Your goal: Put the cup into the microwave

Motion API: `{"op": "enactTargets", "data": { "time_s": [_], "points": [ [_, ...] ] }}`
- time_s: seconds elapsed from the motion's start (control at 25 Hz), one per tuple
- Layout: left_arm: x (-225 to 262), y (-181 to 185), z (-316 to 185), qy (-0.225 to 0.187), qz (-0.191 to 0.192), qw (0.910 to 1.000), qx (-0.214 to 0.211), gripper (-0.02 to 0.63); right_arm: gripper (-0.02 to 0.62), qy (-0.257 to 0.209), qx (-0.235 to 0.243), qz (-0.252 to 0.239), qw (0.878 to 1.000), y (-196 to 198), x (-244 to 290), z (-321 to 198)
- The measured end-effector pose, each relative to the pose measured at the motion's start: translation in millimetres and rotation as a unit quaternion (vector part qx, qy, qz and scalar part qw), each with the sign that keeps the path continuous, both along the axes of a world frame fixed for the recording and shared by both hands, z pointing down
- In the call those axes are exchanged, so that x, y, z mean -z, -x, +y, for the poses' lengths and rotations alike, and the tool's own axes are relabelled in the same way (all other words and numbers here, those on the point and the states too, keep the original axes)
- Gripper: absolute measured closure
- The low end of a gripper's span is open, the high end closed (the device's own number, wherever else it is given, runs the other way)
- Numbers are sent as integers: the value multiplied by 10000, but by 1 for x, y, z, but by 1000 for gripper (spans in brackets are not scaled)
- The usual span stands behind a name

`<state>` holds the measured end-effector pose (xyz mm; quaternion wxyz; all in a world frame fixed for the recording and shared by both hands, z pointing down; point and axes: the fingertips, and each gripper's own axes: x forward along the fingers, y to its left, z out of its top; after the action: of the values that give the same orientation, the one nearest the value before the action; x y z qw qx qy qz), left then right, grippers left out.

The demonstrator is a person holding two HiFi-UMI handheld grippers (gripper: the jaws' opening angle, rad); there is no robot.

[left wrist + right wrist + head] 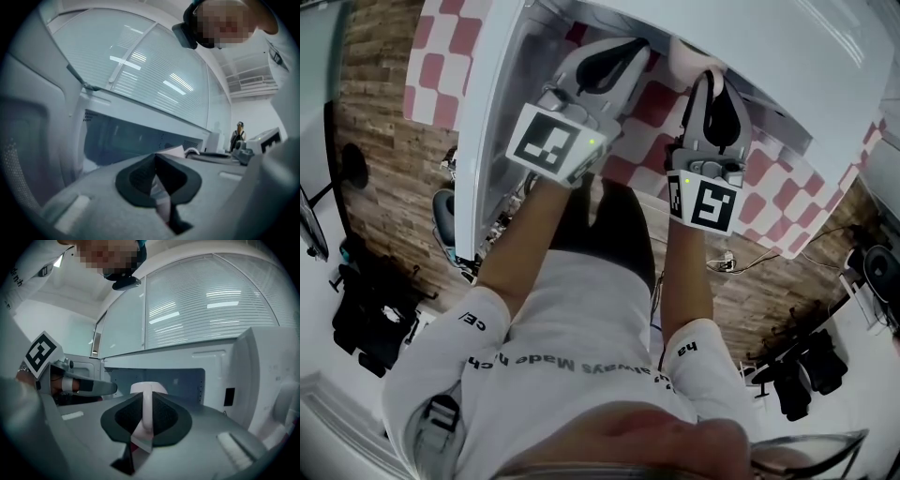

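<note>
- The right tool (146, 404) is pinched narrow on the handle of the white cup (157, 389). Its pads clamp the loop from both sides, and the cup's body hangs just past the tips. Holding it by the handle keeps the cup upright and leaves its base free to be set down.
- The cup is off the worktop, in the air, with the open cavity of the microwave (187, 380) at its twelve o'clock. It looks to be at the mouth of the oven, but I cannot tell whether it has crossed the sill.
- The left tool (156, 161) has its pads together with nothing between them. In the right gripper view it sits at the cup's nine o'clock, just beside it. That is probably on the side of the door (483, 112), where it could steady the door.
- The door stands swung wide at nine o'clock in the head view, which leaves the opening clear.
- The checked cloth (637, 141) covers the worktop beneath both tools.
- My judgement is that the carry is nearly done. What is left is to put the cup down on the cavity floor and let go.
</note>
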<state>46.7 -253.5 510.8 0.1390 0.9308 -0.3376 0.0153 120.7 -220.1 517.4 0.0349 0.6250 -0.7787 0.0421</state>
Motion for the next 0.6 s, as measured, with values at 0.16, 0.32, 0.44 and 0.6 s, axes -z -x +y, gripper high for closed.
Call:
{"op": "enactTargets", "data": {
  "time_s": [0.16, 0.32, 0.44, 0.6],
  "points": [
    [-10, -3, -7, 1, -128, 9999, -52, 603, 560, -21, 31, -10, 10000, 1, -3, -16],
    [-18, -5, -10, 63, -162, 9998, -102, 603, 560, -15, 66, 27, 10000, 2, -9, -29],
    [-24, -4, -11, 93, -225, 9996, -128, 603, 560, 9, 111, 61, 9999, 4, -16, -37],
    [-29, -2, -15, 111, -272, 9994, -169, 603, 560, -8, 152, 71, 9999, 8, -22, -47]
  ]
}}
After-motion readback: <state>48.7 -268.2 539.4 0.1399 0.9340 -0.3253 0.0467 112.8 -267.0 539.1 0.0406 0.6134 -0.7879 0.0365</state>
